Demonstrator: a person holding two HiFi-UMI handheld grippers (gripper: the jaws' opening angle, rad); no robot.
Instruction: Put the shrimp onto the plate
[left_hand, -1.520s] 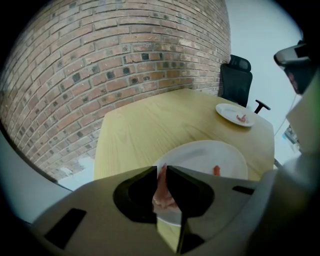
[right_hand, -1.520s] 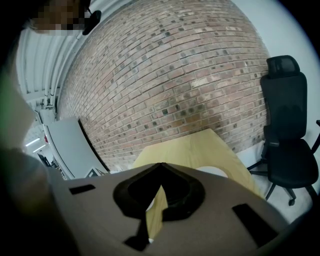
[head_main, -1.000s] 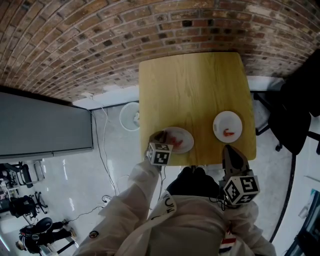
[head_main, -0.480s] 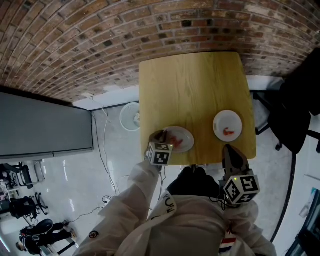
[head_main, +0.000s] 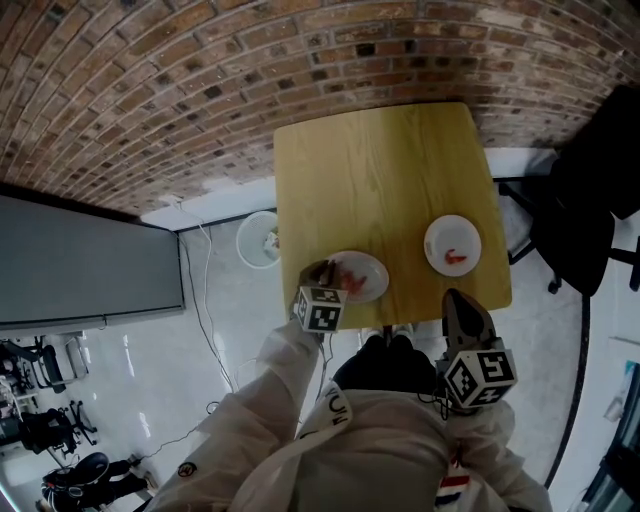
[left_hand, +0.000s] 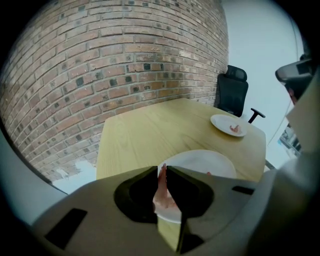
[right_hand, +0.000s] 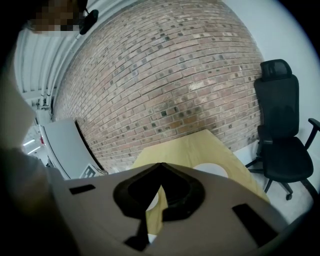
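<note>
Head view: on the pale wooden bench (head_main: 380, 180), the left tongs (head_main: 322, 272) sit over the near rim of a round white plate (head_main: 370, 286), and the right tongs (head_main: 458, 300) hang by the bench's near edge
Left gripper view: the tongs pinch a pink shrimp (left_hand: 162, 191) just above that plate
Right gripper view: the tongs are closed tip to tip, empty

The body of the left gripper (left_hand: 160, 170) hides the closer half of the near plate (left_hand: 212, 161), and of the shrimp (left_hand: 162, 192) pinched in its jaws only a pink sliver shows. The red bit (head_main: 457, 261) on the far plate (head_main: 440, 232) is too small to make out. The black chair (head_main: 585, 200) runs off the head view's right edge
</note>
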